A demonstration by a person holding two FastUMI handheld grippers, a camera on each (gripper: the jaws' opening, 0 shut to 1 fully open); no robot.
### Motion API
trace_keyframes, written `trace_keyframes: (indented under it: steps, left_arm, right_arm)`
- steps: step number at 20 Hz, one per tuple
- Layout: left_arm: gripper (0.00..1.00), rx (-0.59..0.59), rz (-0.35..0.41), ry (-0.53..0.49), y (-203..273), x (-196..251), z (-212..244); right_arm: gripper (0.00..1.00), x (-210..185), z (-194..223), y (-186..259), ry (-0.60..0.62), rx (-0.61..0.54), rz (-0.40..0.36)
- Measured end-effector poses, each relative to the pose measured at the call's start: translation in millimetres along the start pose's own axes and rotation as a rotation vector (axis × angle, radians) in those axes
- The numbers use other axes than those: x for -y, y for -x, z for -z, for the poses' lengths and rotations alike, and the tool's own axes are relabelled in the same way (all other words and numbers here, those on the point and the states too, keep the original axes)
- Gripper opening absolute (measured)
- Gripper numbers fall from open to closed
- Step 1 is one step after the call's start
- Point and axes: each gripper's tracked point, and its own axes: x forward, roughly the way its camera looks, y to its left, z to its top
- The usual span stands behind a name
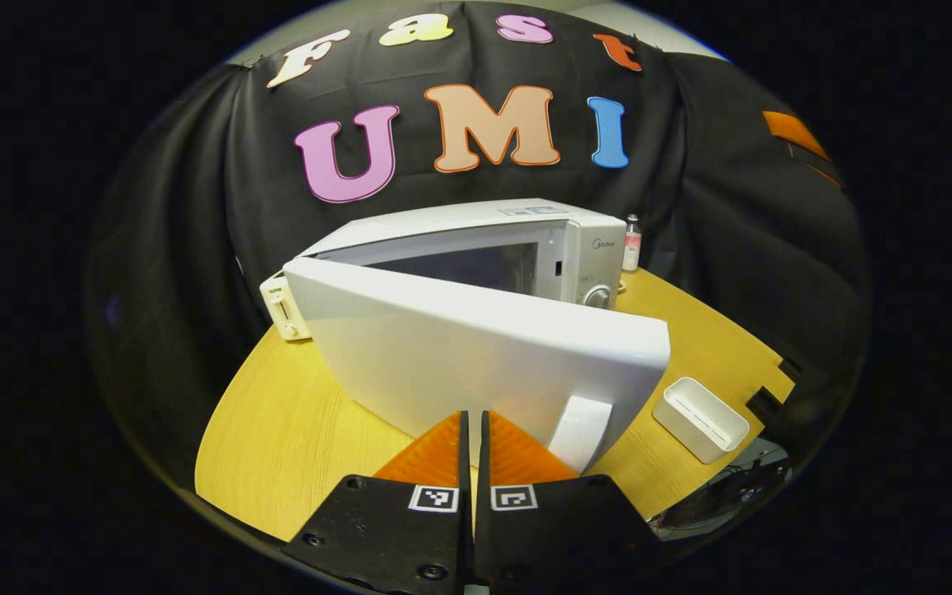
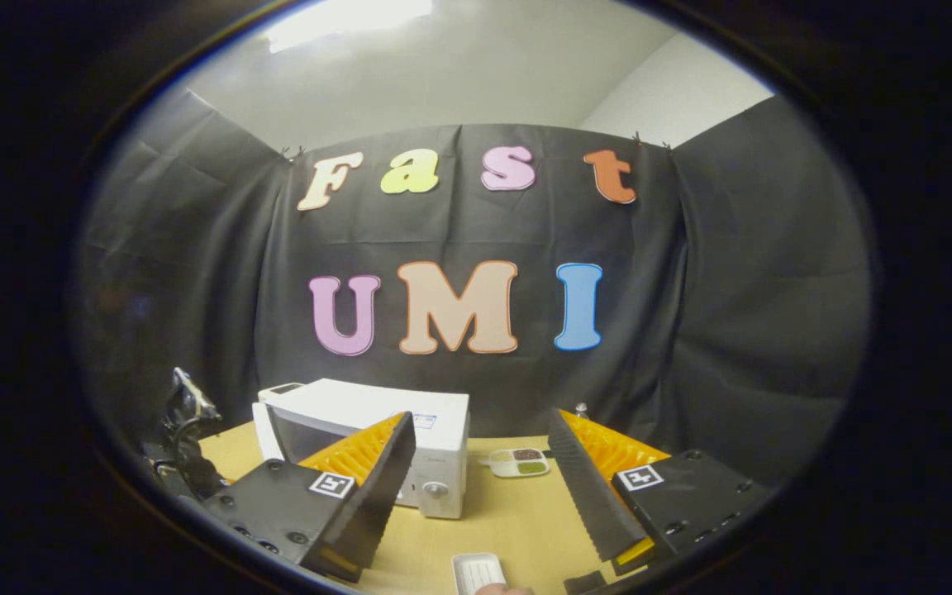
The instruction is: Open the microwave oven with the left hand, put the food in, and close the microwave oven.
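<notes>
The white microwave (image 1: 525,240) stands at the back of the table with its door (image 1: 476,347) swung partly open toward me. My left gripper (image 1: 474,417) is shut and holds nothing; it sits right in front of the door's outer face, just left of the door handle (image 1: 579,430). In the right gripper view the microwave (image 2: 410,430) is ahead on the left. The food, a small compartment dish (image 2: 517,463), lies on the table to its right. My right gripper (image 2: 480,426) hangs open above the table, nothing between its fingers.
A yellow wooden table (image 1: 278,430) carries a white toaster-like box (image 1: 284,307) left of the microwave, a small bottle (image 1: 631,242) behind it, and a white rectangular tray (image 1: 701,417) near the front right edge. The tray (image 2: 478,572) lies just below my right gripper.
</notes>
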Motion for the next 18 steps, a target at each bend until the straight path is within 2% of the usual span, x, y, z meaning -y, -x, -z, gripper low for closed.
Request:
trace_keyframes:
  steps: [11, 18]
  left_arm:
    - [0.00, 0.000, 0.015, -0.061, -56.7, 16.5, -21.8]
    - [0.00, -0.010, 0.018, -0.053, -93.3, 23.0, -32.7]
  right_arm:
    - [0.90, 29.2, 0.6, -3.3, 0.012, -0.008, 0.019]
    - [0.90, 40.2, 3.7, -13.0, 0.020, -0.016, 0.025]
